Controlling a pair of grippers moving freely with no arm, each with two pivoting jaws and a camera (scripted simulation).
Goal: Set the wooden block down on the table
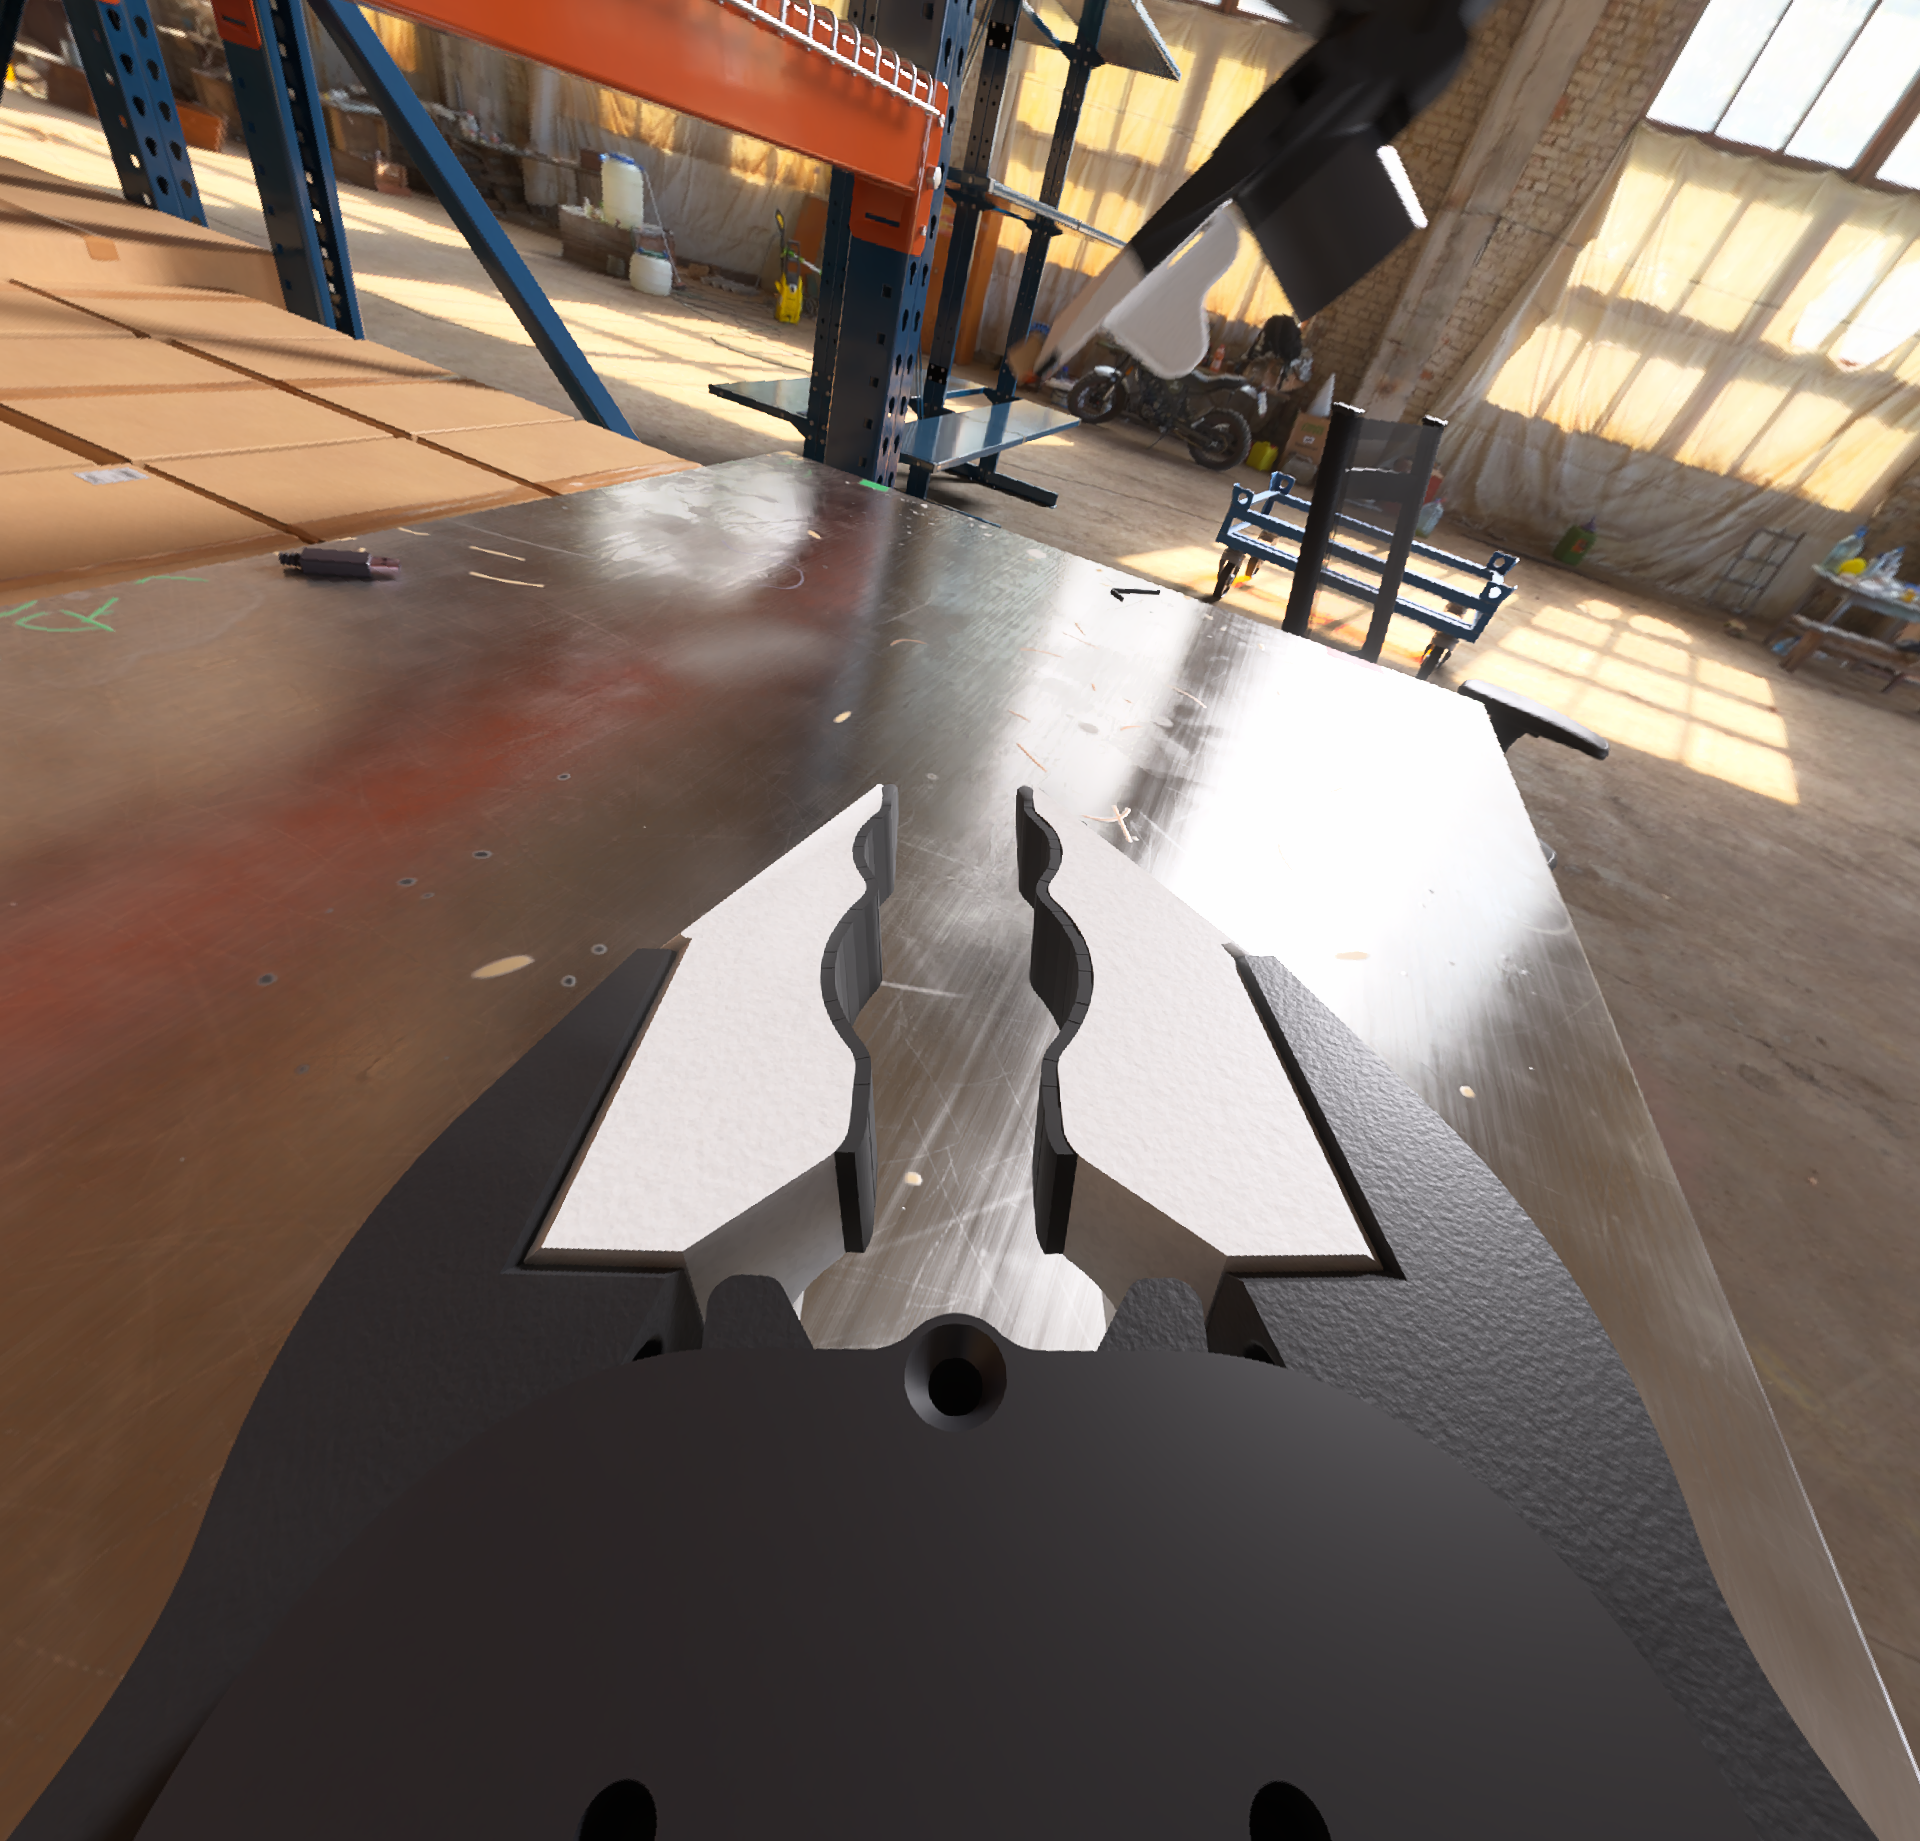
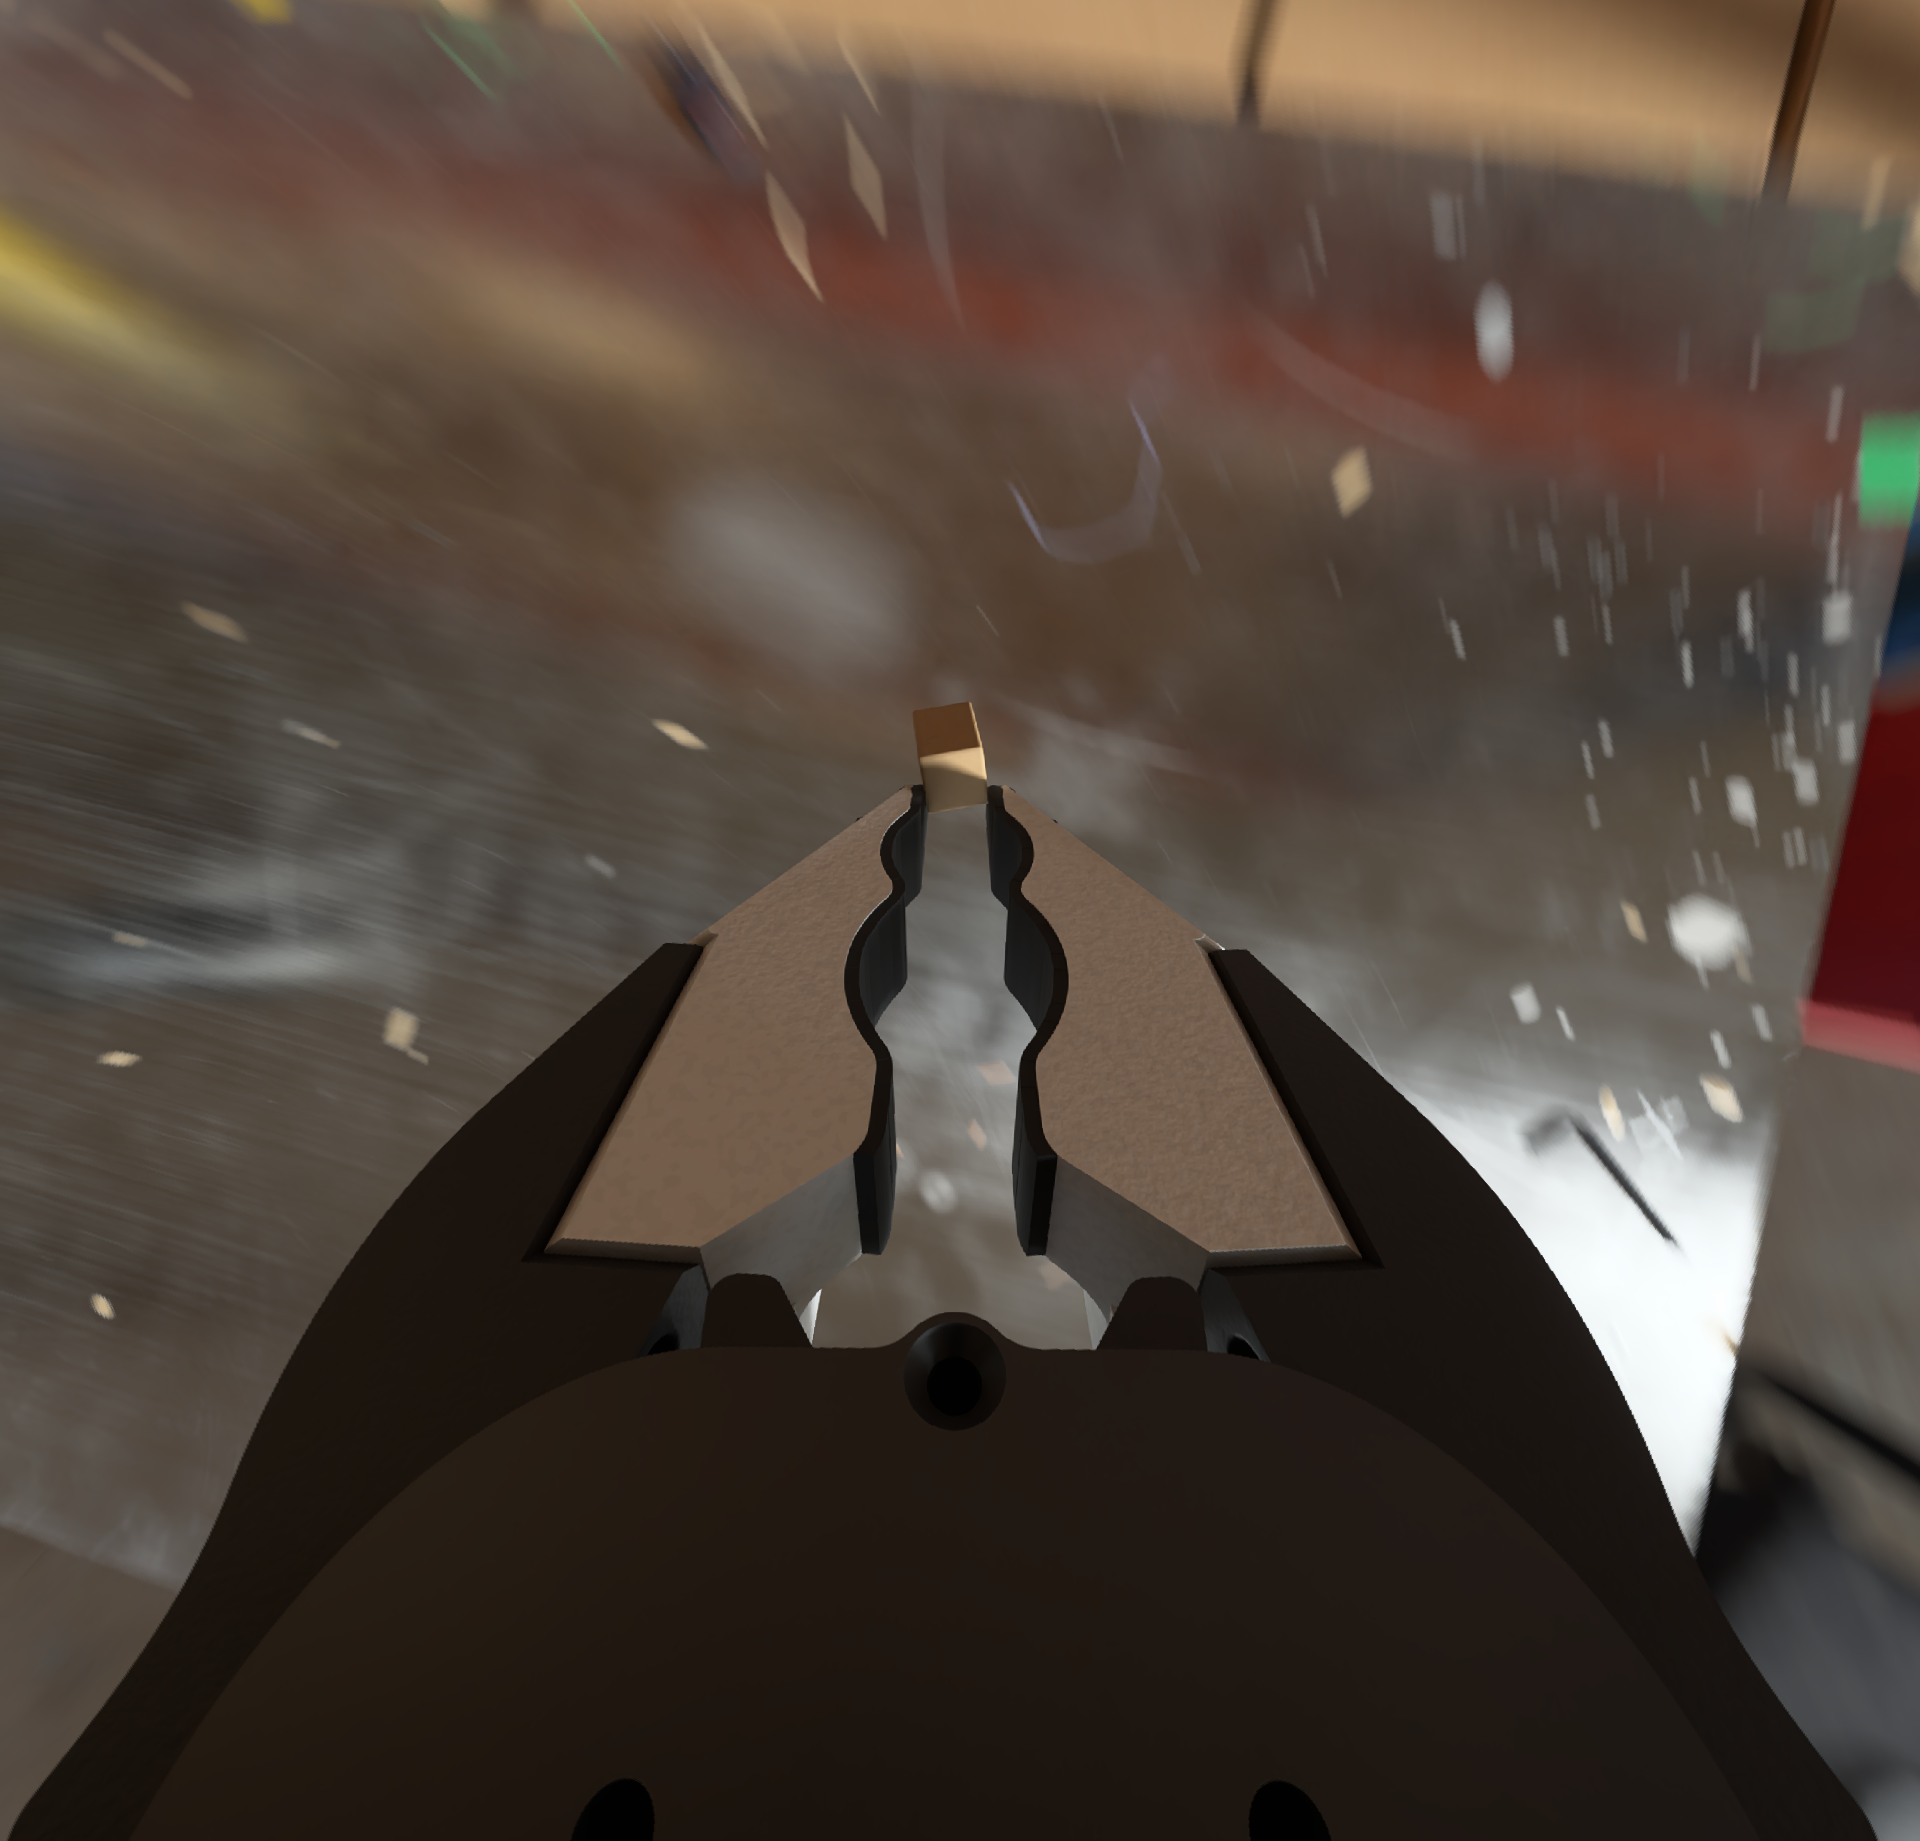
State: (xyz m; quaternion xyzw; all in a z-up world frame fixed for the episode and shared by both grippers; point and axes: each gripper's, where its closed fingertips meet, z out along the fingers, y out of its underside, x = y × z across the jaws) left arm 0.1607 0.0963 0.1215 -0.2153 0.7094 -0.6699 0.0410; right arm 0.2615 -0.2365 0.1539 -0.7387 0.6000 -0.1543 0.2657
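My right gripper is shut on a small pale wooden block, pinched at its fingertips and sticking out past them. It holds the block above the scratched metal table, which is motion-blurred here. In the left wrist view the right gripper hangs high in the air over the table's far end; I cannot make out the block there. My left gripper is open and empty, low over the shiny metal table.
A small grey oblong object lies at the table's far left. Cardboard boxes lie beyond the left edge, under an orange and blue rack. The table's right edge drops to the floor, beside a black armrest.
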